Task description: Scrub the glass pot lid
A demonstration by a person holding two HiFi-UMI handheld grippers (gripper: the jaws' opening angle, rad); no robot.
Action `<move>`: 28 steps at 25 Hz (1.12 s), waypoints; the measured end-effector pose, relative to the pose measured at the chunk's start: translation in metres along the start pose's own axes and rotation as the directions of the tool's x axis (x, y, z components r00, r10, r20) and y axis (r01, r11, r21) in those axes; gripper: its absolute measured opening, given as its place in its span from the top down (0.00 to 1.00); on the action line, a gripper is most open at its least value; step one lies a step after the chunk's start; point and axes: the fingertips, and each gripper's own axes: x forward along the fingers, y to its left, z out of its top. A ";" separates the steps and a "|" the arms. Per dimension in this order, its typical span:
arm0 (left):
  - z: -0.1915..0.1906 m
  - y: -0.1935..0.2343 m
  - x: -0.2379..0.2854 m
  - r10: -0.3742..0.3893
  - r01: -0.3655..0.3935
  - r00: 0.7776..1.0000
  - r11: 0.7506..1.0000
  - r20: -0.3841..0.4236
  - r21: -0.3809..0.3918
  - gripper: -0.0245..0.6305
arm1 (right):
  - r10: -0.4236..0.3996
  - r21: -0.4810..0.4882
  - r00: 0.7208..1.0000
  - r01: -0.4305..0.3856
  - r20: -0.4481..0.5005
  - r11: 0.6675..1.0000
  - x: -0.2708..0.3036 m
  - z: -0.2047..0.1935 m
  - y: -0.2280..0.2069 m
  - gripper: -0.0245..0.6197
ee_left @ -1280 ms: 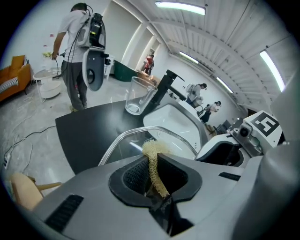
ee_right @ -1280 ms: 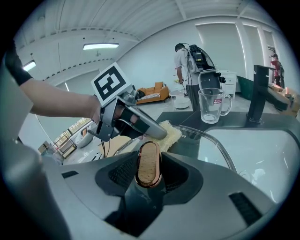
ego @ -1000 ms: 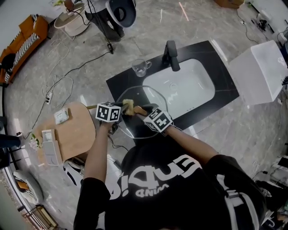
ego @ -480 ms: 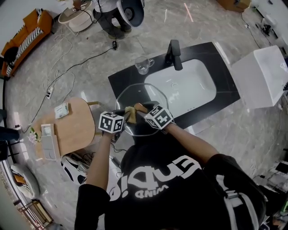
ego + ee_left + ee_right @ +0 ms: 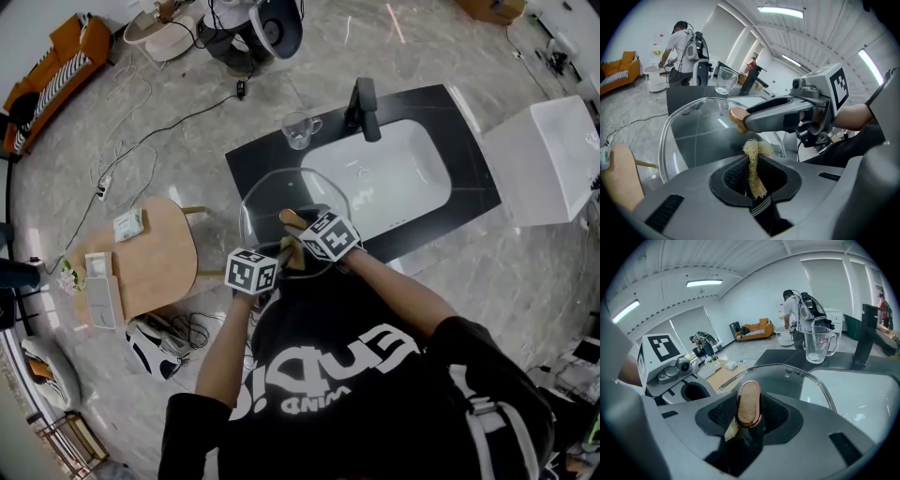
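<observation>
The lid knob [image 5: 749, 403] is gripped by the right tongs [image 5: 748, 420], a scrubber [image 5: 753, 174] by the left tongs [image 5: 751, 159]; a mug [image 5: 819, 344] is seen beyond.

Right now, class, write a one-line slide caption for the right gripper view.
Right gripper holds the clear glass pot lid by its oval wooden knob, white sink beyond.
</observation>
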 end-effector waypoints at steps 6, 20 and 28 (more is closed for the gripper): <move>-0.002 -0.014 0.010 -0.006 0.006 1.000 1.000 -0.004 -0.009 0.88 | 0.012 -0.006 1.000 -0.012 -0.012 1.000 0.000 -0.001 0.000 0.71; 0.010 -0.044 0.042 -0.039 0.040 0.999 0.998 0.020 -0.043 0.89 | 0.035 -0.015 0.998 -0.036 -0.044 0.999 0.003 -0.001 0.000 0.71; 0.020 -0.042 0.046 -0.032 0.045 0.995 0.990 0.098 -0.133 0.89 | 0.036 -0.015 0.998 -0.037 -0.042 0.999 0.001 -0.002 -0.001 0.71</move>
